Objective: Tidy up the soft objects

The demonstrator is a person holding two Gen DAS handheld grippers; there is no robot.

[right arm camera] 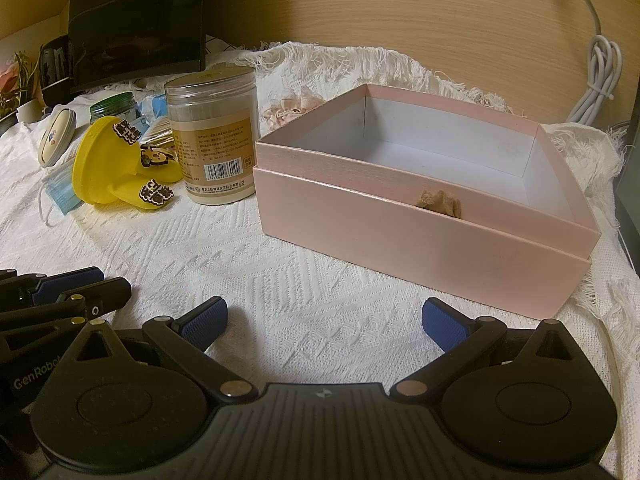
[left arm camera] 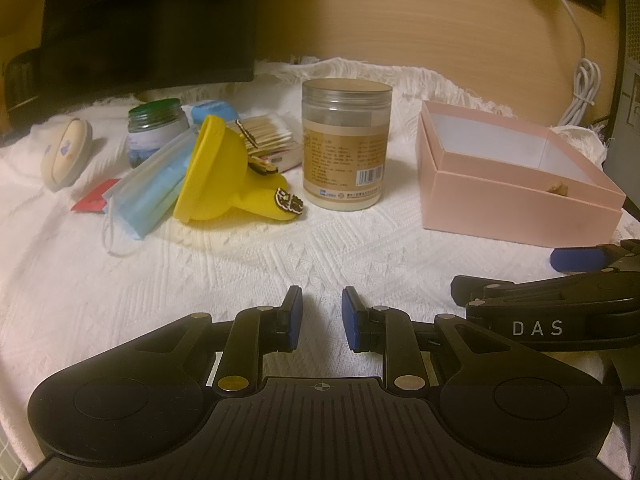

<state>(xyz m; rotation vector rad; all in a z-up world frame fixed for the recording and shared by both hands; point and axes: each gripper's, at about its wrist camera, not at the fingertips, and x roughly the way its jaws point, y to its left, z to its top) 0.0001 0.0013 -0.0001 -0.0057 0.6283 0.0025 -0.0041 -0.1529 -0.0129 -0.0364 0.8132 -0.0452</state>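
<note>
I hold 2 grippers low over a table draped in a white woven cloth [left arm camera: 248, 264], both empty. My left gripper [left arm camera: 321, 317] has its jaws released with a narrow gap between the blue pads, nothing between them. My right gripper [right arm camera: 324, 322] has its jaws spread wide, also grasping nothing, and points at the near wall of a pink box [right arm camera: 420, 256] that sits open on the cloth to my right. The box's white inside looks bare; a small tan tuft [right arm camera: 439, 202] shows at the seam on its front wall. Behind the box's far-left corner lies a frilly pink fabric piece [right arm camera: 290, 112], partly hidden by the box.

To the left of the box stands a clear jar [left arm camera: 346, 144] with a tan label. Just beside the jar, further left, a yellow soft toy [left arm camera: 224, 172] with brown-and-white patches leans on its side, touching a stack of blue face masks [left arm camera: 154, 192] whose ear loop trails onto the cloth. Behind them sit a pack of cotton swabs [left arm camera: 266, 130], a green-lidded jar [left arm camera: 154, 130], a blue-lidded tub [left arm camera: 212, 110] and an oval cream case [left arm camera: 66, 152]. A small red packet [left arm camera: 94, 200] lies beside the masks. A dark monitor [left arm camera: 148, 20] stands behind, and a coiled white cable [left arm camera: 582, 88] hangs by the wooden wall.
</note>
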